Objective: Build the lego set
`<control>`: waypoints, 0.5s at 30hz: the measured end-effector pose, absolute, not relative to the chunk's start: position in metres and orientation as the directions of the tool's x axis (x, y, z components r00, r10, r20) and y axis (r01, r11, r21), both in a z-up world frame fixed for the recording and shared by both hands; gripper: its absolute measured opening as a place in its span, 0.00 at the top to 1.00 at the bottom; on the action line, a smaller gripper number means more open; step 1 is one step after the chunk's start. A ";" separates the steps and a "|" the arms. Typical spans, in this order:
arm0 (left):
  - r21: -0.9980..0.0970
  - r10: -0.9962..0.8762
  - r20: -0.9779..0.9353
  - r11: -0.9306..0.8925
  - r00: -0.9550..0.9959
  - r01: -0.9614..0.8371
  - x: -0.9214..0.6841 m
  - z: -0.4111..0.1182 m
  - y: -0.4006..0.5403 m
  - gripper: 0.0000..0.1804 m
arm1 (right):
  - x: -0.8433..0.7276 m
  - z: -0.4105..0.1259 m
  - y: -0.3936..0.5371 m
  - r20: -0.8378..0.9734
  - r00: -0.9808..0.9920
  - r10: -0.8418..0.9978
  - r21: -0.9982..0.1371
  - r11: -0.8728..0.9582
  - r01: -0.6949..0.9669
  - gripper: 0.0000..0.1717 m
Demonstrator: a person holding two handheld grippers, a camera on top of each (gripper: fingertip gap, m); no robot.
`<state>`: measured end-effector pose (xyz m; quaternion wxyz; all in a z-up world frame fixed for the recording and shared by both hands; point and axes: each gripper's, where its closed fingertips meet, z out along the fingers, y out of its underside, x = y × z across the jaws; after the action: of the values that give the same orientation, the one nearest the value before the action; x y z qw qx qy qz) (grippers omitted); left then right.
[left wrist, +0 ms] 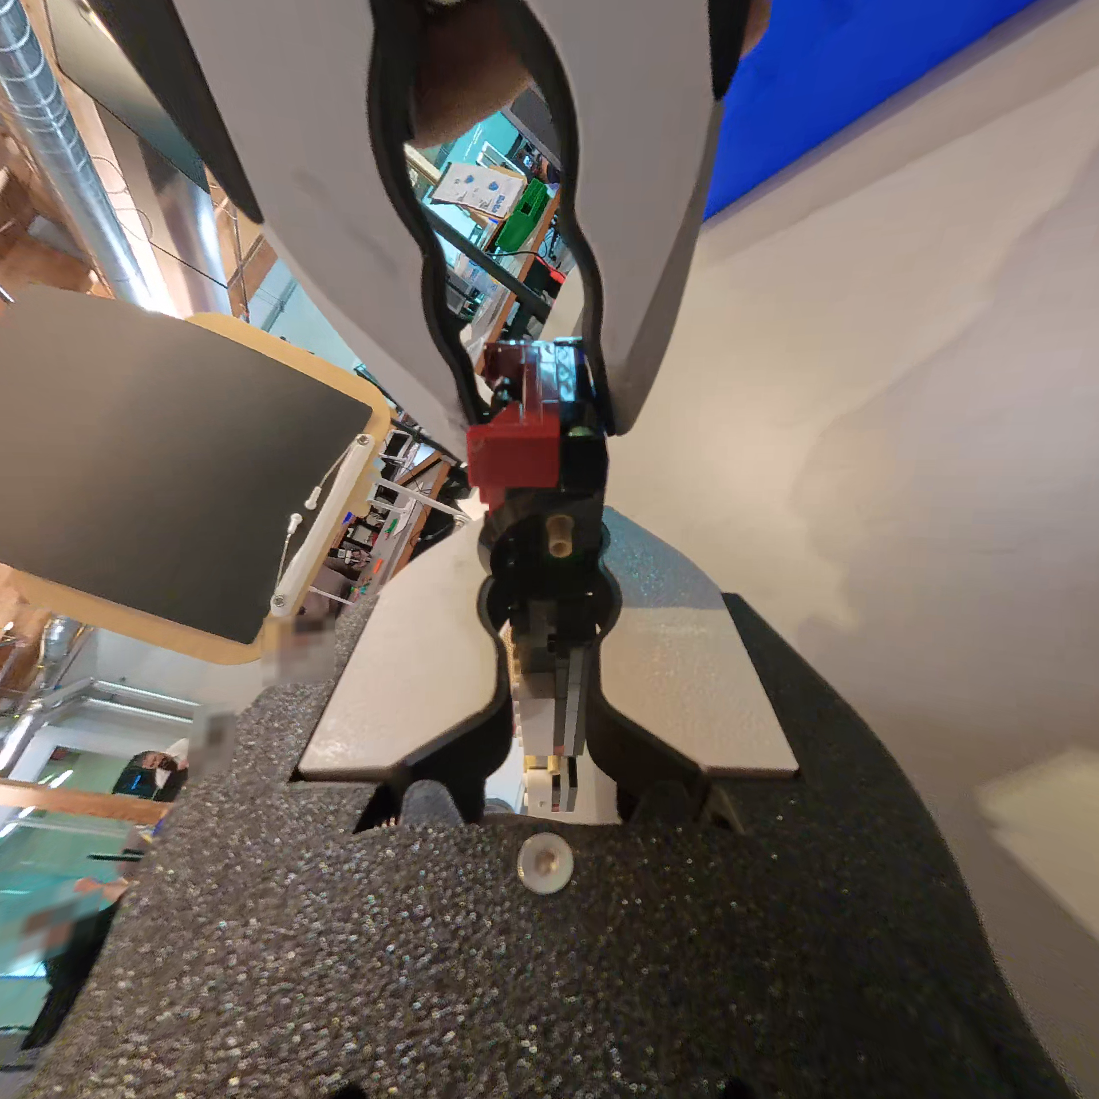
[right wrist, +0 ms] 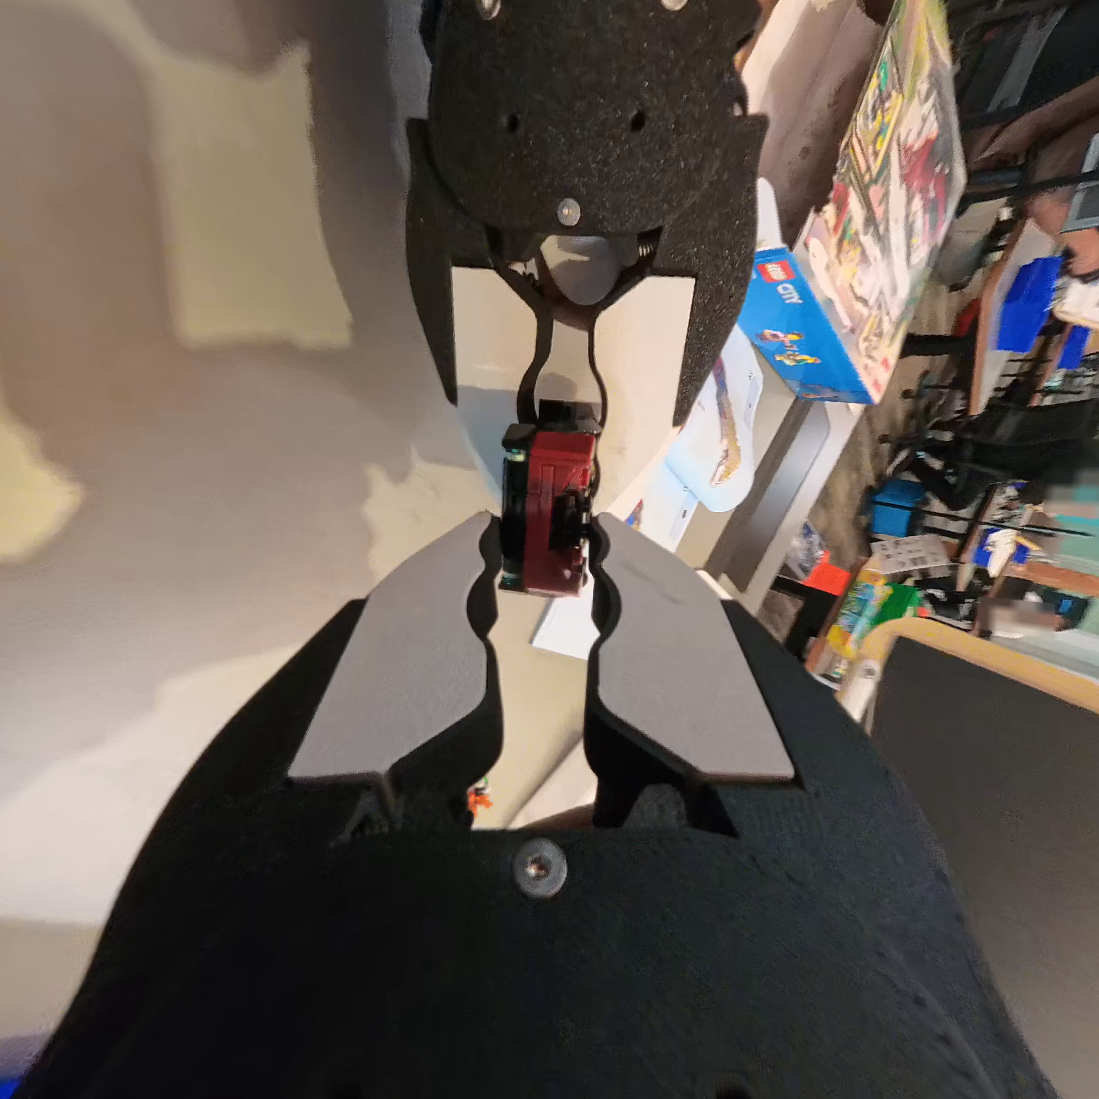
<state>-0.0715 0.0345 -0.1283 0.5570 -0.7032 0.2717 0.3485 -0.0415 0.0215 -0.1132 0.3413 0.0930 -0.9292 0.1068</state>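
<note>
A small toy brick model, dark red and black with a grey and white part [left wrist: 517, 458], is held between both grippers, which face each other tip to tip. In the left wrist view my left gripper [left wrist: 544, 535] is shut on the model's black wheel part with a tan pin. The grey and white bricks run back between its fingers [left wrist: 416, 654]. My right gripper [left wrist: 541, 410] comes in from above and grips the red and black end. In the right wrist view my right gripper [right wrist: 544, 529] is shut on the red and black block [right wrist: 550, 511]. The left gripper [right wrist: 562, 416] holds the far end.
A white table top [left wrist: 862, 416] lies behind the model. A blue toy box [right wrist: 803, 333] and a white booklet [right wrist: 713, 428] lie near its edge. A chair with a black panel and wooden rim [left wrist: 148, 464] stands at the side. Cluttered shelves and desks fill the background. The grippers are tip to tip, or close to it.
</note>
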 end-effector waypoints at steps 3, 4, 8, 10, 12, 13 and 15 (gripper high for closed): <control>-0.582 0.009 -0.803 -0.227 0.596 -0.781 -0.070 -0.124 0.034 0.86 | -0.040 -0.109 0.020 0.703 -0.701 -0.123 -0.096 0.959 -0.265 0.84; -0.580 0.010 -0.805 -0.225 0.593 -0.783 -0.070 -0.123 0.034 0.87 | -0.040 -0.108 0.020 0.713 -0.690 -0.129 -0.088 0.959 -0.270 0.84; -0.560 0.005 -0.819 -0.223 0.574 -0.798 -0.066 -0.120 0.034 0.87 | -0.036 -0.107 0.020 0.714 -0.684 -0.146 -0.068 0.958 -0.277 0.84; -0.541 0.001 -0.832 -0.222 0.554 -0.811 -0.065 -0.119 0.034 0.87 | -0.034 -0.107 0.019 0.705 -0.694 -0.148 -0.071 0.958 -0.277 0.84; -0.543 -0.001 -0.831 -0.221 0.557 -0.810 -0.064 -0.118 0.034 0.87 | -0.033 -0.106 0.018 0.703 -0.695 -0.153 -0.067 0.958 -0.278 0.84; -0.546 -0.004 -0.828 -0.220 0.561 -0.808 -0.064 -0.118 0.034 0.87 | -0.033 -0.106 0.018 0.701 -0.697 -0.152 -0.066 0.959 -0.276 0.84; -0.545 -0.004 -0.829 -0.220 0.560 -0.809 -0.064 -0.117 0.034 0.87 | -0.034 -0.105 0.017 0.699 -0.697 -0.158 -0.060 0.959 -0.278 0.84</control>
<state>-0.0640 0.0342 -0.1173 0.5506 -0.6904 0.2944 0.3655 -0.0335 0.0172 -0.1050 0.3707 0.1188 -0.9176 0.0810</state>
